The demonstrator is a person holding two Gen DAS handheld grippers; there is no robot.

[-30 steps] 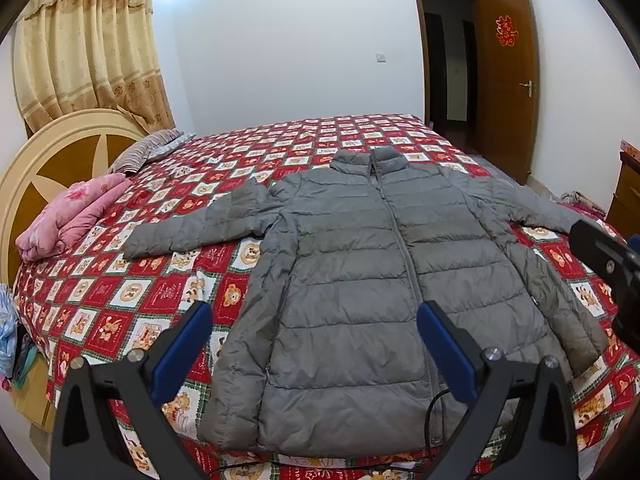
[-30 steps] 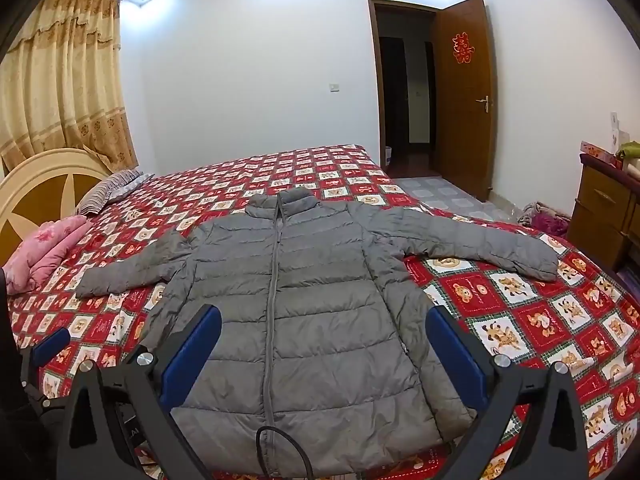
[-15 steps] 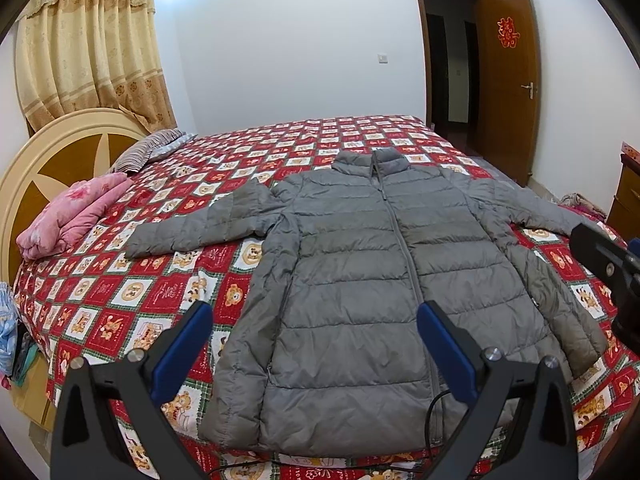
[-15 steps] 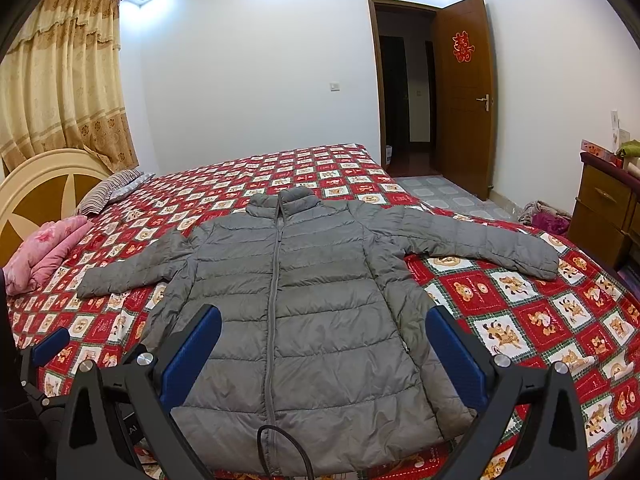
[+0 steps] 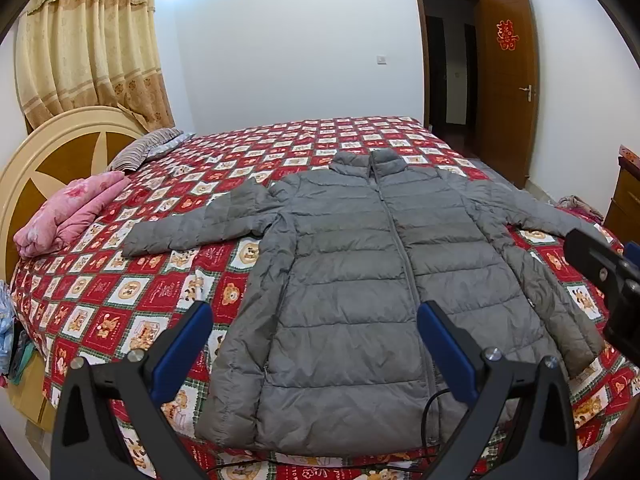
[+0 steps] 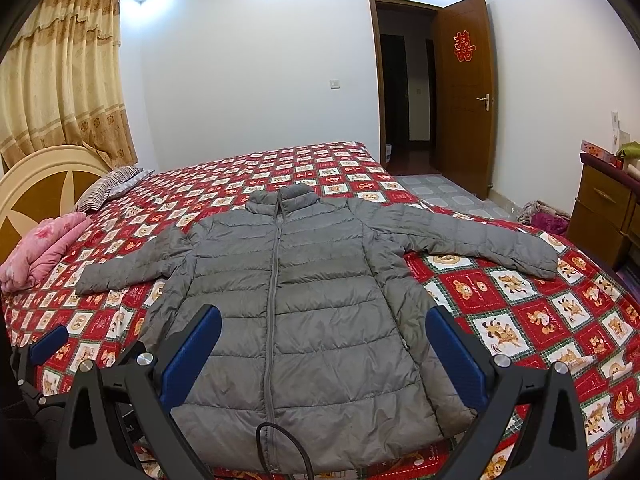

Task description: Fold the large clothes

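A red paper character (image 6: pixel 463 46) marks the door at 1 o'clock. Both the left gripper (image 5: pixel 314 342) and right gripper (image 6: pixel 323 346) hover spread wide, empty, above the grey puffer jacket (image 6: pixel 296 304) lying flat, zipped, on the bed (image 6: pixel 532 316).

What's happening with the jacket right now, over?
Left gripper open, right gripper open, both empty. Grey jacket flat on bed, zipped, sleeves spread. Nothing in the way.
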